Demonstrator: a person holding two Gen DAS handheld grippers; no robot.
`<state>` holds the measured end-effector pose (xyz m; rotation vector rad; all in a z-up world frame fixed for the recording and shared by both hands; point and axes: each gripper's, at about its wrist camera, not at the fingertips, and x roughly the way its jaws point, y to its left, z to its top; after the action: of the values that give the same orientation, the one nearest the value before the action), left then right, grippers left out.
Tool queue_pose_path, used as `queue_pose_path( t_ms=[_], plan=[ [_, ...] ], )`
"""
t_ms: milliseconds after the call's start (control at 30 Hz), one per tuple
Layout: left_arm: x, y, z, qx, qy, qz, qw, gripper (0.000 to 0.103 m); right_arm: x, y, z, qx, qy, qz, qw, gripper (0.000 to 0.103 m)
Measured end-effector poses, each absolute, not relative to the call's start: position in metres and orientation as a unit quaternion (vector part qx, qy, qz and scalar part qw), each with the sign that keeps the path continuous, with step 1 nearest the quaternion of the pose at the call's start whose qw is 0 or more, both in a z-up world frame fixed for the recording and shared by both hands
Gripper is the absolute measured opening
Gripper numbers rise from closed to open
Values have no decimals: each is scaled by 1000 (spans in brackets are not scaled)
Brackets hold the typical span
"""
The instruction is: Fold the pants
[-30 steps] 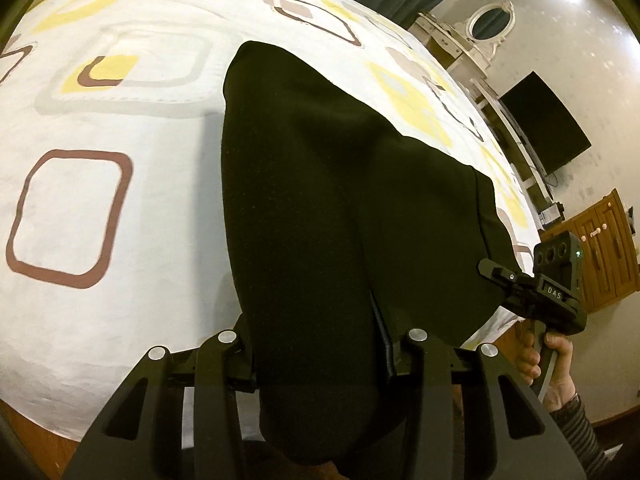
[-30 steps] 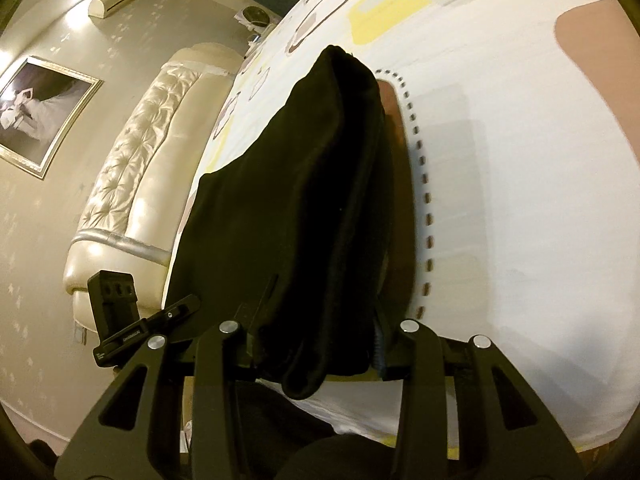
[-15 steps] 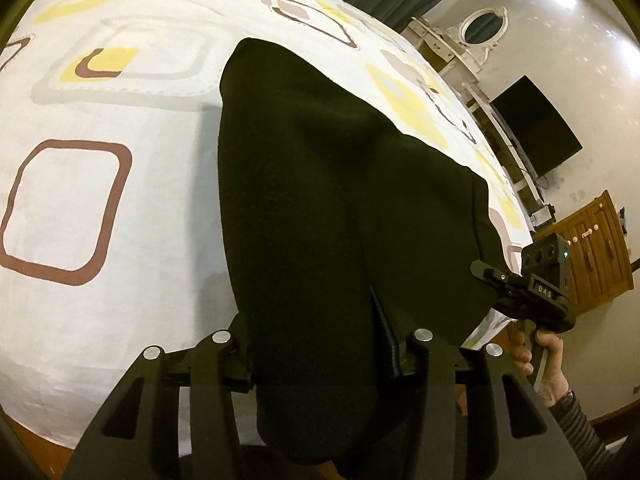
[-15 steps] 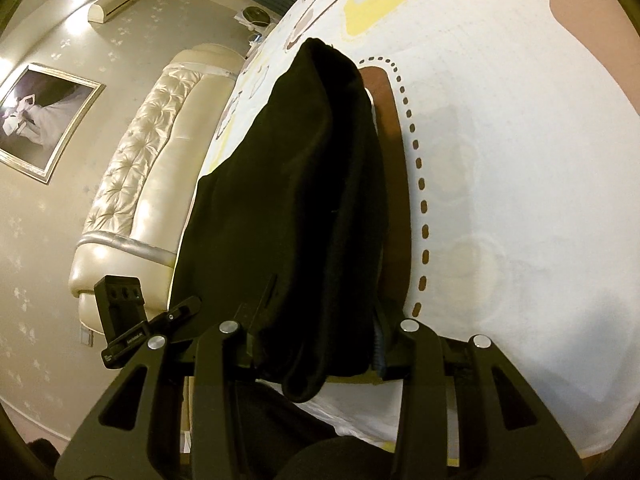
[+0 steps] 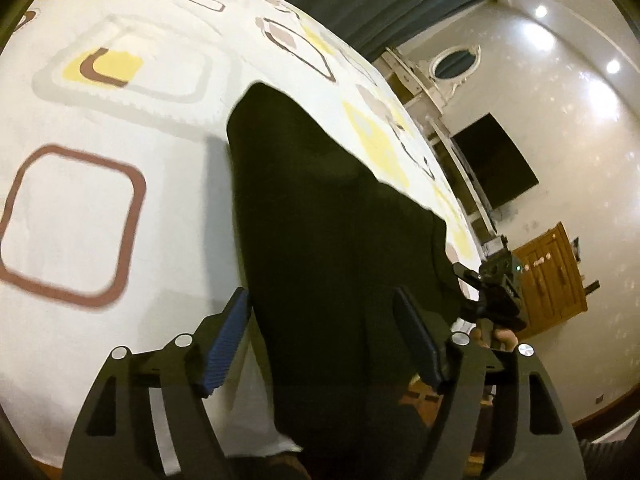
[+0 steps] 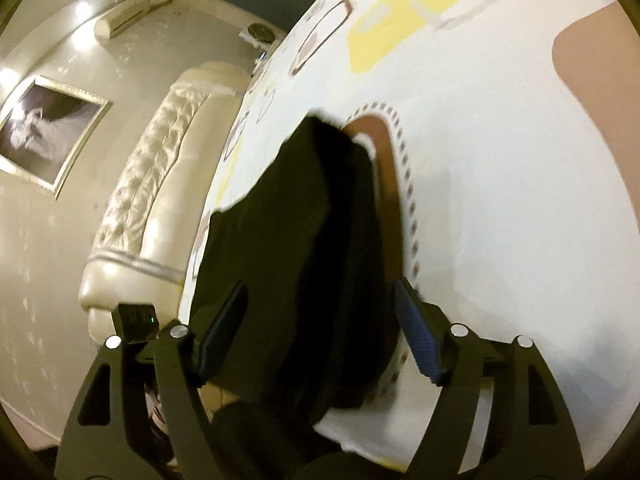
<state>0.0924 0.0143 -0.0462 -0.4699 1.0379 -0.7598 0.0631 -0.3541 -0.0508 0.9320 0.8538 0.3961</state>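
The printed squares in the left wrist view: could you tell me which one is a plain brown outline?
The large brown outlined square, left of the black pants; the others carry yellow or grey.

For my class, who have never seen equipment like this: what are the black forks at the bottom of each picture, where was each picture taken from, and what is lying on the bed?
No robot here: a person carries two hand-held grippers, each with a fisheye camera looking along its fingers. One picture comes from the left gripper, the other from the right gripper. On the white bedsheet with yellow and brown squares lie dark folded pants. Both sets of jaws have just been opening: the cloth sits between them, but the blue pads stand clear, so nothing is held.
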Motion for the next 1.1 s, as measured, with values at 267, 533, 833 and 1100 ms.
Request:
queue_pose_path(
  t_ms=[267, 533, 833, 1100],
  plan=[
    [156, -15, -52, -186, 490, -335, 783, 74, 123, -368, -59, 466, 389, 191, 771, 75],
    [201, -11, -77, -228, 514, -330, 758, 74, 149, -352, -62, 436, 415, 225, 766, 72],
    [187, -27, -68, -132, 500, -314, 796, 36, 145, -342, -61, 411, 420, 222, 778, 38],
    [193, -36, -42, -83, 476, -289, 826, 28, 152, -337, -44, 402, 394, 225, 795, 34]
  ],
)
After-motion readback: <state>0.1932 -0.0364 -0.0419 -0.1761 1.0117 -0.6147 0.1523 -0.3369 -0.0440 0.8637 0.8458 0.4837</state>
